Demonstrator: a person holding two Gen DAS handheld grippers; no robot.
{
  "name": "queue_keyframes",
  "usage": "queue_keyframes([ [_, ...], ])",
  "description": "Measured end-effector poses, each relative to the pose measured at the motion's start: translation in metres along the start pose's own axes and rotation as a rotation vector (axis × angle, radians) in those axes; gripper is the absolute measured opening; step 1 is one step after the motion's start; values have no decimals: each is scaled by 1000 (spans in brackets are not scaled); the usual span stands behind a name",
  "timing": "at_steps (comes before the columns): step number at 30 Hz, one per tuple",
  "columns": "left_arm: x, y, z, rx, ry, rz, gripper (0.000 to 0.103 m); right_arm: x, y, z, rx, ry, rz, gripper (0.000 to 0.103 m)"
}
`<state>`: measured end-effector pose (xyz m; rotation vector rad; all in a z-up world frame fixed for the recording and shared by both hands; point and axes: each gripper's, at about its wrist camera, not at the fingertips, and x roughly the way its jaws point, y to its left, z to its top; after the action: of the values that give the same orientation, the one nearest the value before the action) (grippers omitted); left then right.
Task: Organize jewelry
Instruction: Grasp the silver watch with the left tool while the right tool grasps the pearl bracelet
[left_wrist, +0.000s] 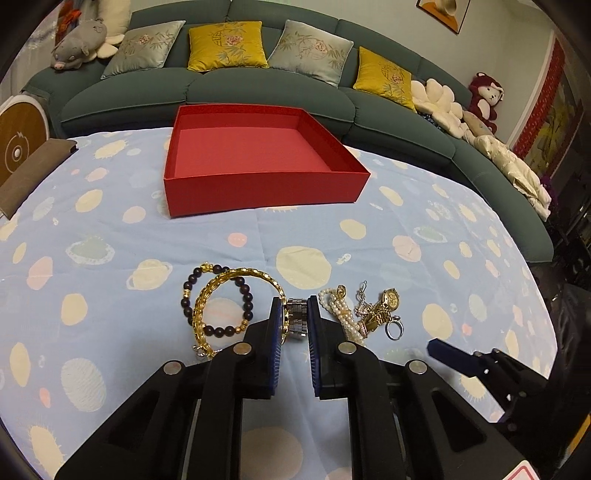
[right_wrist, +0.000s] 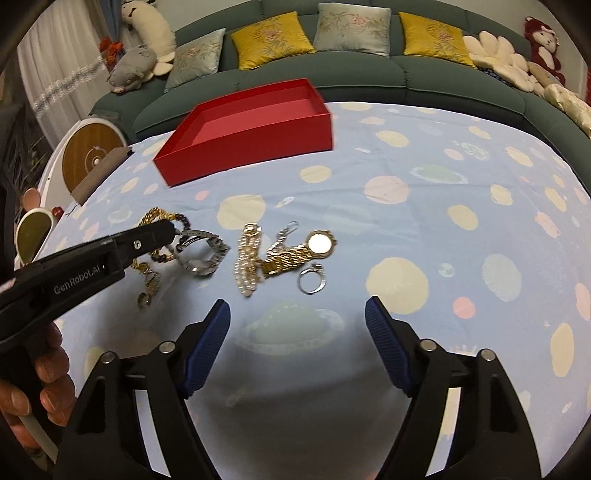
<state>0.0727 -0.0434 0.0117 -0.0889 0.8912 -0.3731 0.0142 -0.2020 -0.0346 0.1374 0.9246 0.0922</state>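
Observation:
My left gripper (left_wrist: 294, 306) is shut on the band of a silver watch (left_wrist: 297, 320), which the right wrist view shows hanging from its tips (right_wrist: 201, 254). Left of the watch lie a dark bead bracelet (left_wrist: 188, 295) and a gold chain bracelet (left_wrist: 236, 275). To its right sit a pearl bracelet (left_wrist: 343, 312), a gold watch (left_wrist: 389, 297), a silver chain (left_wrist: 364, 295) and a ring (left_wrist: 394, 330). My right gripper (right_wrist: 297, 314) is open and empty, just short of the pearl bracelet (right_wrist: 247, 262), the gold watch (right_wrist: 319, 243) and the ring (right_wrist: 312, 278). An empty red box (left_wrist: 258, 147) stands at the far side.
A blue spotted cloth (left_wrist: 110, 229) covers the table. Behind it runs a green sofa (left_wrist: 258, 85) with cushions and plush toys. A brown flat object (left_wrist: 33, 173) lies at the table's left edge. A hand (right_wrist: 48, 376) grips the left gripper's handle.

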Motion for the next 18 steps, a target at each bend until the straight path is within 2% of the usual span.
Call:
queue_keyframes([
  [2,-6,5,0,-5,-9,-2,10,8,11,0,-28,23,28,64],
  [8,-26,21,3,-31,-41,-21,10,37,26,2,-37,88,72,61],
  [12,-34,30,2,-36,-57,-7,10,44,32,9,-51,69,63,58],
  [15,-35,39,0,-54,-51,-7,10,48,34,14,-47,57,61,47],
  [17,-36,45,-1,-66,-46,-7,10,51,34,17,-40,51,65,34],
  [18,-36,48,-1,-70,-44,-5,10,52,34,18,-37,50,67,32],
])
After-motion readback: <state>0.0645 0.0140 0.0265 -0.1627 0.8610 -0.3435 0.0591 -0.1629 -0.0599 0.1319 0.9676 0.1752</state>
